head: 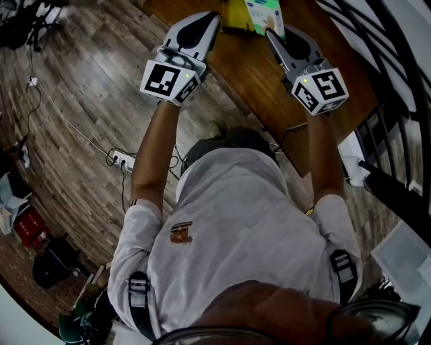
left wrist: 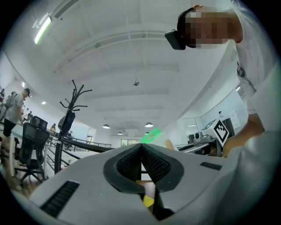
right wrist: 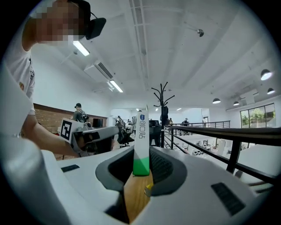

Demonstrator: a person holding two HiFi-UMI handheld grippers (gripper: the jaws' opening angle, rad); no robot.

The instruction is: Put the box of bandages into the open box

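Right gripper view shows the box of bandages (right wrist: 141, 140) standing upright between the jaws of the right gripper (right wrist: 141, 160). It is a slim white carton with a green lower end, and it is clamped from both sides, so the jaws are kept partly apart by its thickness. The wooden table (right wrist: 136, 197) is seen directly beneath the box (whether the carton rests on the table or is lifted off it cannot be told). From the head view, the box is placed over the far end of the table, at the top edge of the picture. A yellow thing (head: 232, 17) is seen just beside it over the table, and what it is cannot be made out. The left gripper (head: 213, 19) is held over the table near its left edge, apart from the box. Its jaws are brought together at the tips, and nothing is gripped between them.
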